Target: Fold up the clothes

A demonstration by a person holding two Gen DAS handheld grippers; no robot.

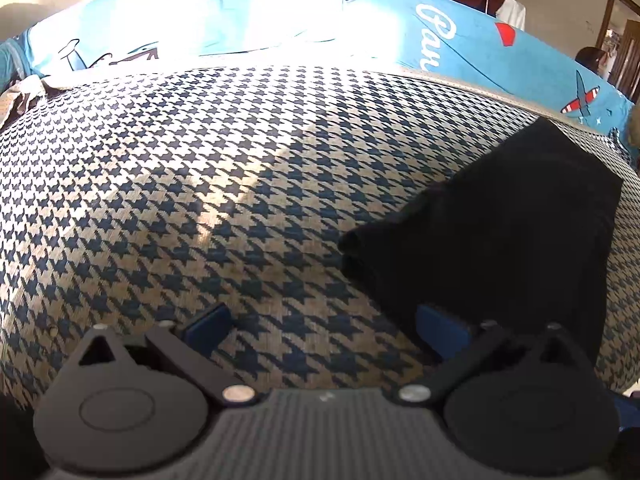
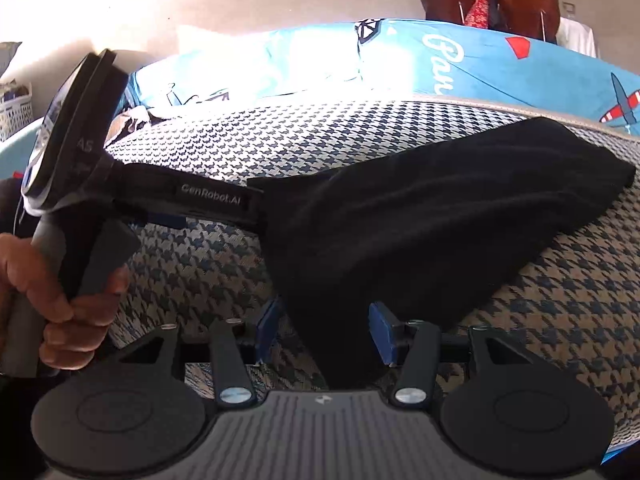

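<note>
Black garment on houndstooth cover, both tongs at its near edge

Left tongs [image 1: 324,324] stand released, blue pads wide apart; the right pad [image 1: 440,326] sits at the garment's [image 1: 500,232] edge, nothing gripped. In the right view a hand [image 2: 52,292] holds the left tool's handle at far left. The garment lies folded on the cover [image 2: 560,300], right of centre; its near corner hangs between the released right tongs [image 2: 324,334]. Blue printed bedding [image 2: 480,60] lies behind
</note>
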